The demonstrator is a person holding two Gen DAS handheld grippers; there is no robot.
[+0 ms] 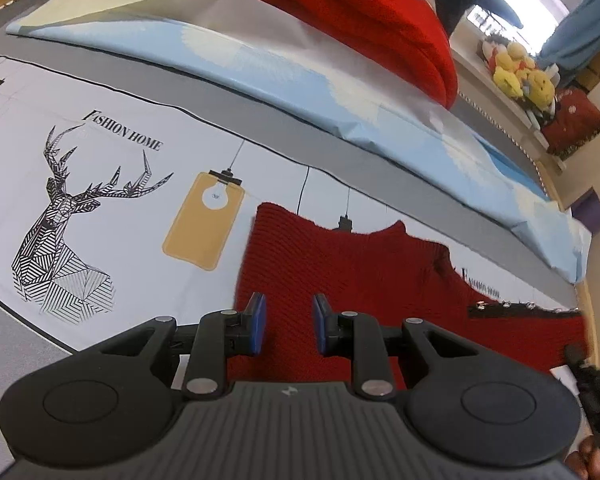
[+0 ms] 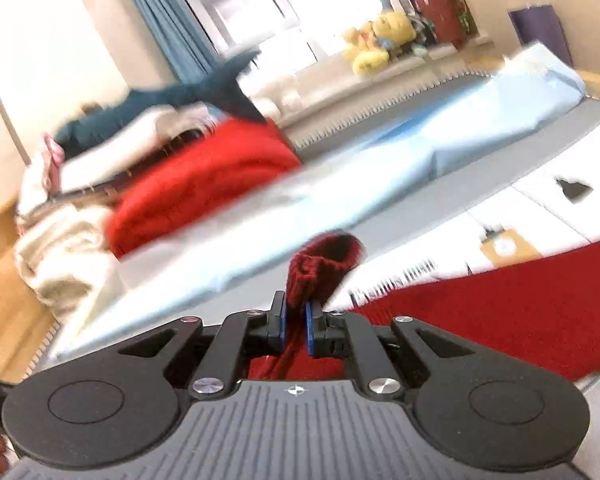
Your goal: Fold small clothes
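Note:
A small dark red knit sweater (image 1: 364, 264) lies flat on the printed table cover (image 1: 112, 184). My left gripper (image 1: 289, 326) is open and hovers just above the sweater's near left part, holding nothing. In the right wrist view my right gripper (image 2: 295, 326) is shut on a bunched end of the same red sweater (image 2: 512, 304), likely a sleeve (image 2: 320, 268), and holds it lifted above the table. The right wrist view is blurred by motion.
A folded light blue sheet (image 1: 300, 80) lies along the back of the table. A pile of clothes with a bright red knit (image 1: 360, 8) on top sits behind it. Yellow plush toys (image 1: 516, 72) stand on a far shelf.

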